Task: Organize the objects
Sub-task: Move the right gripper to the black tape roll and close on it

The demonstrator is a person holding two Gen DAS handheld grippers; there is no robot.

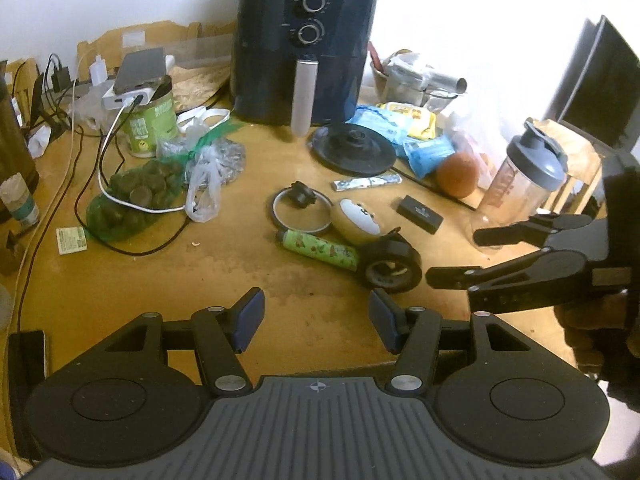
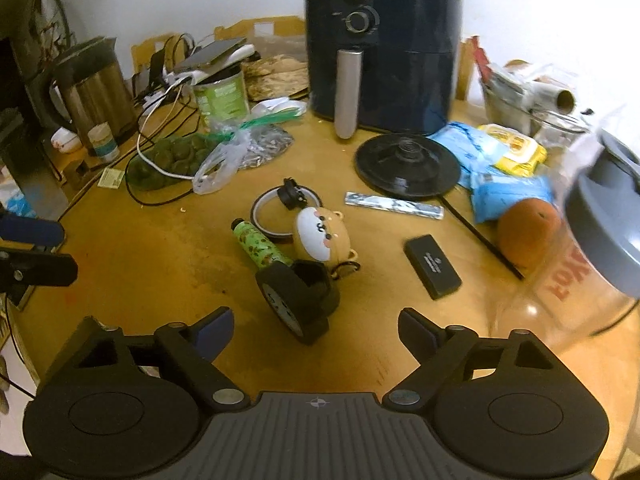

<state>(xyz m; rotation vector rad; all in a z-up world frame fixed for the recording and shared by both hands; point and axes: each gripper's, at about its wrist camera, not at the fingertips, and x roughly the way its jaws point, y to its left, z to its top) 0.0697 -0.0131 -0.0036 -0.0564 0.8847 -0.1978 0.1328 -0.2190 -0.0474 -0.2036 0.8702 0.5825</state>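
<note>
Left wrist view: left gripper point(image 1: 316, 312) jaws apart, empty, over wooden table point(image 1: 160, 280). Right gripper point(image 2: 316, 330) also spread, nothing between; black tape dispenser point(image 2: 298, 300) lies just ahead beside green tube point(image 2: 260, 246).

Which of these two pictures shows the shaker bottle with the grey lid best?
The left wrist view: the shaker bottle stands whole and sharp at the right. In the right wrist view it is blurred, very close, and cut by the edge.
</note>
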